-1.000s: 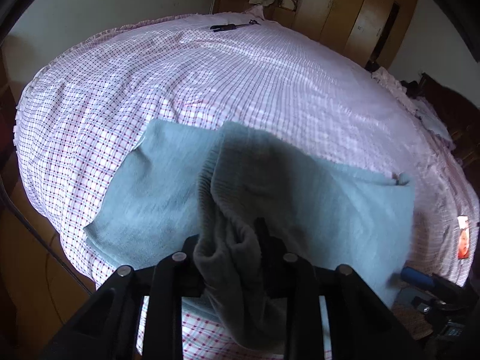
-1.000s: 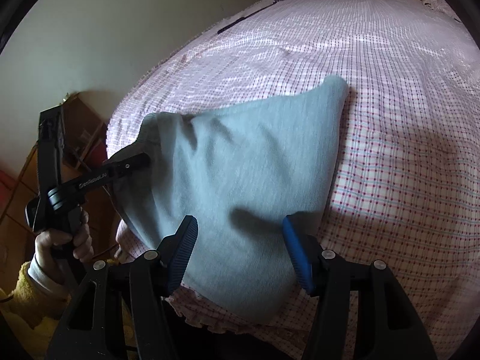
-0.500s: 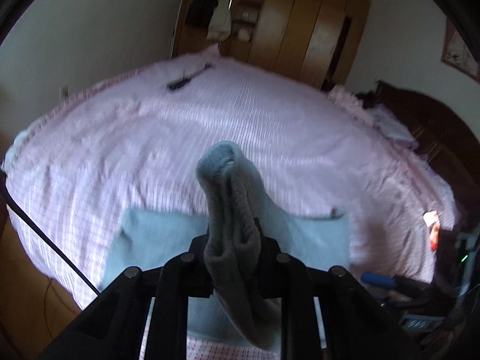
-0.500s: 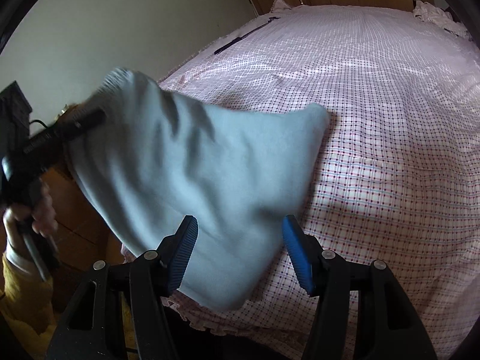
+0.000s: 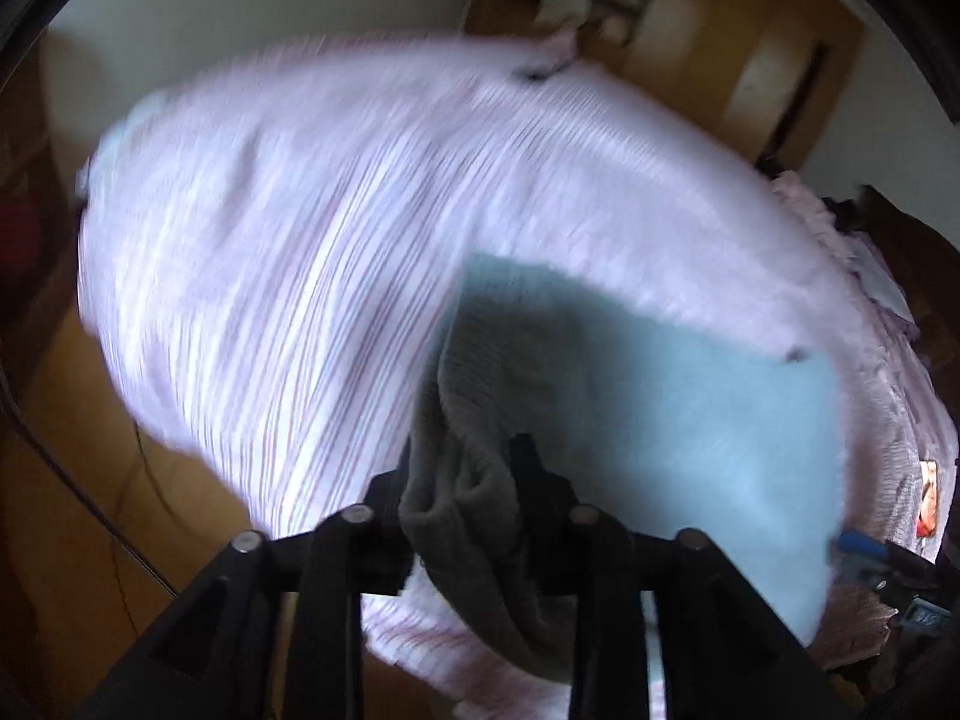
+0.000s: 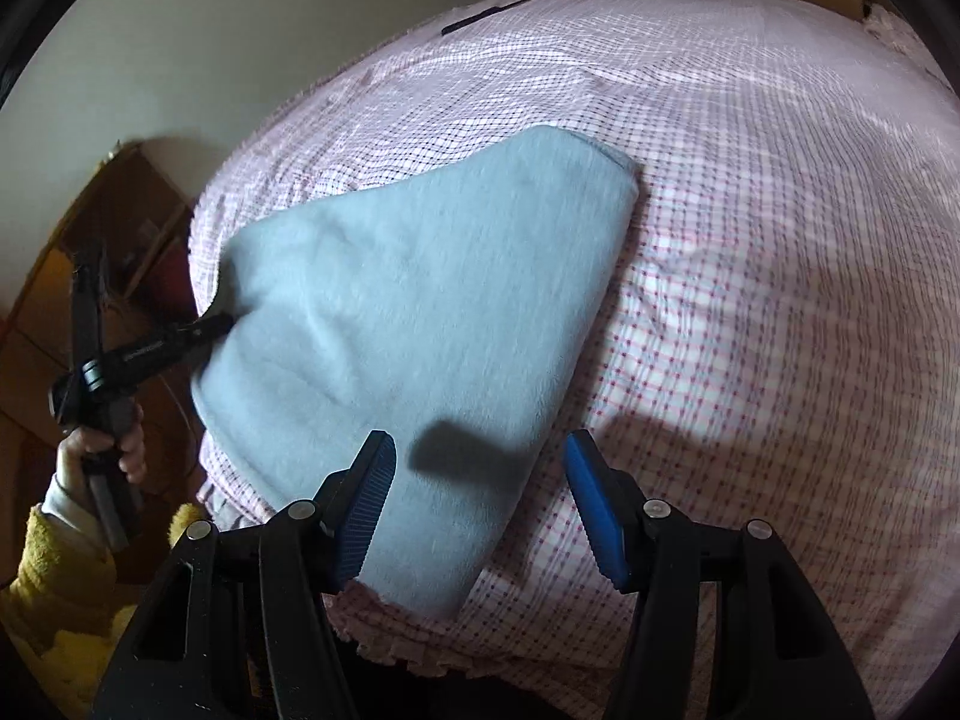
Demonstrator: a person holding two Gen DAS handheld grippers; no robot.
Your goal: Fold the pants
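Observation:
The light grey-blue pants [image 6: 432,300] lie folded on the checked pink bed sheet [image 6: 750,240]. My left gripper [image 5: 465,456] has a bunched end of the pants [image 5: 690,420] filling the gap between its fingers while its jaws are opening. In the right wrist view the left gripper [image 6: 210,327] sits at the cloth's left edge, held by a hand [image 6: 102,444]. My right gripper [image 6: 480,510] hangs open above the near corner of the pants, its blue pads apart with nothing gripped. The left wrist view is blurred.
A wooden wardrobe [image 5: 720,30] stands beyond the bed. A thin black object [image 6: 510,3] lies at the bed's far edge. Wooden furniture [image 6: 120,210] stands left of the bed, and a yellow sleeve [image 6: 48,570] is at the lower left. Bare sheet [image 5: 300,240] spreads left of the pants.
The left gripper lifted the end of the pants, swung it across and brought it down; the cloth now lies flat in a fold. The right gripper stayed open and barely moved.

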